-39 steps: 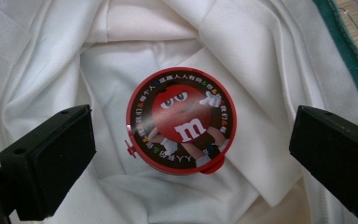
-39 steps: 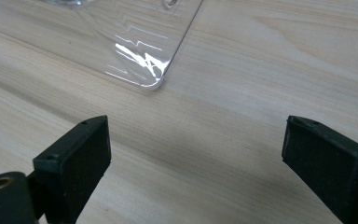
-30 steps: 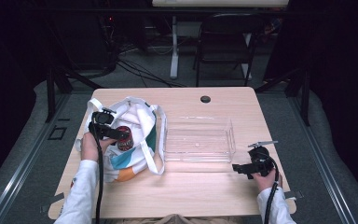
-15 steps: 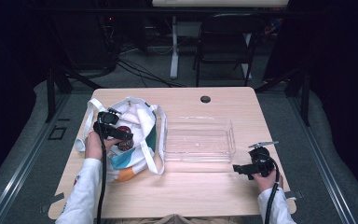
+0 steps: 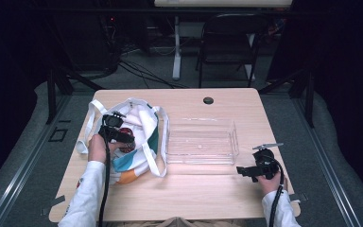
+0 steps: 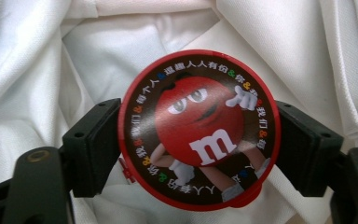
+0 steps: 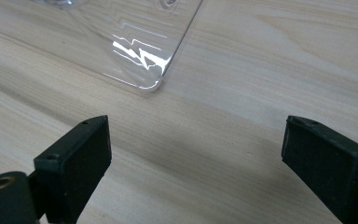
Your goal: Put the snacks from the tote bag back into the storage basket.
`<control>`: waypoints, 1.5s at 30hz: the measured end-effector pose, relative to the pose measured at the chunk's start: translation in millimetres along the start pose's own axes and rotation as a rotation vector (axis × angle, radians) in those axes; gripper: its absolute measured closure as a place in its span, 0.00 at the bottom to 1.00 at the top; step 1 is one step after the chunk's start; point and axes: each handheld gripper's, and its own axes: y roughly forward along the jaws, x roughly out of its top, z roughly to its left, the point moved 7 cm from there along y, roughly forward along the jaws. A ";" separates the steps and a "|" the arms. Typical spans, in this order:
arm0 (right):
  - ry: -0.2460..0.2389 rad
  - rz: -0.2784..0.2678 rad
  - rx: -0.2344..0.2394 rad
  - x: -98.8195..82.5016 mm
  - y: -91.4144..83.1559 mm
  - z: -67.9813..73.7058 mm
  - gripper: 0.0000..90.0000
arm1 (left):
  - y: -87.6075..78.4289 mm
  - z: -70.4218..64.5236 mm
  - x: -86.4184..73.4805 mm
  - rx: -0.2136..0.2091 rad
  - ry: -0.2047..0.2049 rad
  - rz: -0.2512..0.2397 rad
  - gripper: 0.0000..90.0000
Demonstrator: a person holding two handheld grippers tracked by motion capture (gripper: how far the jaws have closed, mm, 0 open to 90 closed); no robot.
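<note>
1. Sitting at a light wooden table [image 5: 189, 198], a person holds a gripper in each hand, forearms entering from the near edge.
2. On the table's left half lies a white tote bag [image 5: 144, 127] with teal and orange print, its straps spilling toward the left and far edges.
3. The left gripper [image 5: 123, 137] is over the bag, clamped on a round red tin [image 6: 198, 128]; both jaws press the tin's rim from opposite sides.
4. The tin's lid shows a red cartoon candy figure ringed by small characters, with white bag fabric all around behind it.
5. A clear plastic tray [image 5: 234, 142] sits at the table's middle, just beside the bag's right edge, and looks empty.
6. The right gripper [image 5: 248, 170] is near the table's front right corner, jaws wide apart over bare wood, holding nothing.
7. In the right gripper view, the tray's rounded corner [image 7: 156, 86] lies ahead of the jaws, apart from them.
8. Bare tabletop stretches along the near edge between the two hands.
</note>
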 end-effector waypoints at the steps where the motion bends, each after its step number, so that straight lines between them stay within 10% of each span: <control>1: 0.000 0.000 0.000 0.0 0.0 0.0 0.09 | 0.5 -0.2 -0.5 -0.004 0.004 0.005 0.27; 45: 0.022 -0.006 0.010 -1.7 -0.6 -4.1 0.09 | -27.1 -0.8 3.8 -0.006 0.007 -0.055 0.29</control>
